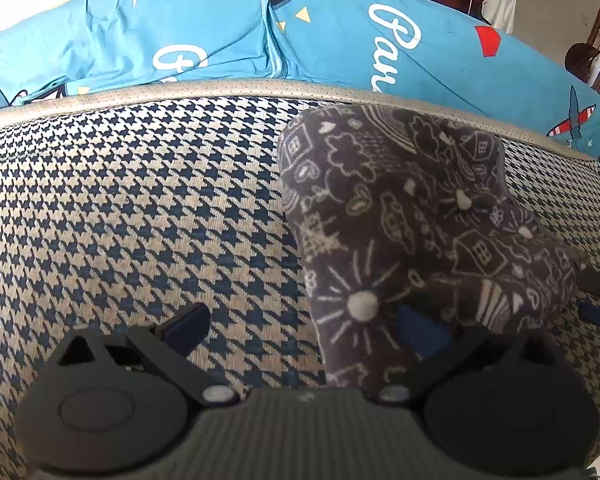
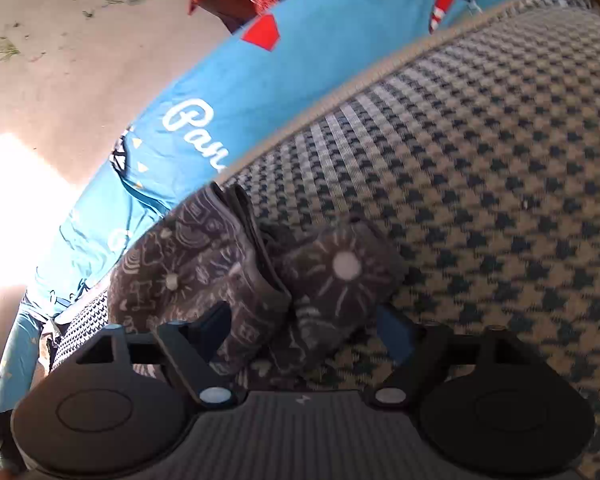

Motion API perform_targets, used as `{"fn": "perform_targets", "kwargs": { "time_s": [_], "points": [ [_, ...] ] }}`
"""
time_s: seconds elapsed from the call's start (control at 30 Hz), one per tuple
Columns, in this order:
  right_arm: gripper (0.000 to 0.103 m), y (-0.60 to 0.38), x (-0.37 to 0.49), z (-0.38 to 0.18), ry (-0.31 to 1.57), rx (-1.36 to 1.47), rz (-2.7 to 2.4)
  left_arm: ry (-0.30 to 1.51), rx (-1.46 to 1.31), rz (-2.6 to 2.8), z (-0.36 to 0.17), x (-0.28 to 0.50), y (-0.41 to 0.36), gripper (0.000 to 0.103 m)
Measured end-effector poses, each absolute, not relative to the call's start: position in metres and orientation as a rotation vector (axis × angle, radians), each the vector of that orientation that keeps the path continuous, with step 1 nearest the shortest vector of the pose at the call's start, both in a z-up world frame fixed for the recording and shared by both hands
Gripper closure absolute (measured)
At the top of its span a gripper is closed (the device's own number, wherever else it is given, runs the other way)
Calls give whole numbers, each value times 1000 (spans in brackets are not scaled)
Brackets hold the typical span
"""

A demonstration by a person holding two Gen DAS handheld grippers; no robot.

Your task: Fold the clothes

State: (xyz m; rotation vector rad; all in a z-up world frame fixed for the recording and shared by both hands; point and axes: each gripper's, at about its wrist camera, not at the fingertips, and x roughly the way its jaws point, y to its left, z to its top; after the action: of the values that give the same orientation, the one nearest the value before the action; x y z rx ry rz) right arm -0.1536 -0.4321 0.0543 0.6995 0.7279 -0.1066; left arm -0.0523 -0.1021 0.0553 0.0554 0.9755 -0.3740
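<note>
Both tools, left point(image 1: 304, 328) and right point(image 2: 308, 328), gape around the bunched grey garment point(image 1: 412, 208), seemingly ungripped, blue bedding point(image 1: 220, 40) behind.

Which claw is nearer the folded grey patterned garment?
Right. The right claw straddles the grey garment, open. The left claw has it only beside its right finger, mostly over the houndstooth mattress.
</note>
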Motion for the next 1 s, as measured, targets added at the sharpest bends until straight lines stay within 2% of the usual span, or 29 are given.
{"fn": "perform_targets", "kwargs": {
  "time_s": [0.27, 0.63, 0.83, 1.0],
  "points": [
    [18, -438, -144, 42, 743, 814, -101, 1007, -9, -423, 52, -37, -106, 0],
    [17, -442, -144, 41, 771, 799, -138, 1015, -3, -444, 50, -32, -114, 0],
    [17, -442, -150, 54, 717, 720, -163, 1007, 0, -436, 50, -32, -113, 0],
    [17, -442, -156, 66, 668, 649, -185, 928, 10, -402, 63, -41, -109, 0]
  ]
}}
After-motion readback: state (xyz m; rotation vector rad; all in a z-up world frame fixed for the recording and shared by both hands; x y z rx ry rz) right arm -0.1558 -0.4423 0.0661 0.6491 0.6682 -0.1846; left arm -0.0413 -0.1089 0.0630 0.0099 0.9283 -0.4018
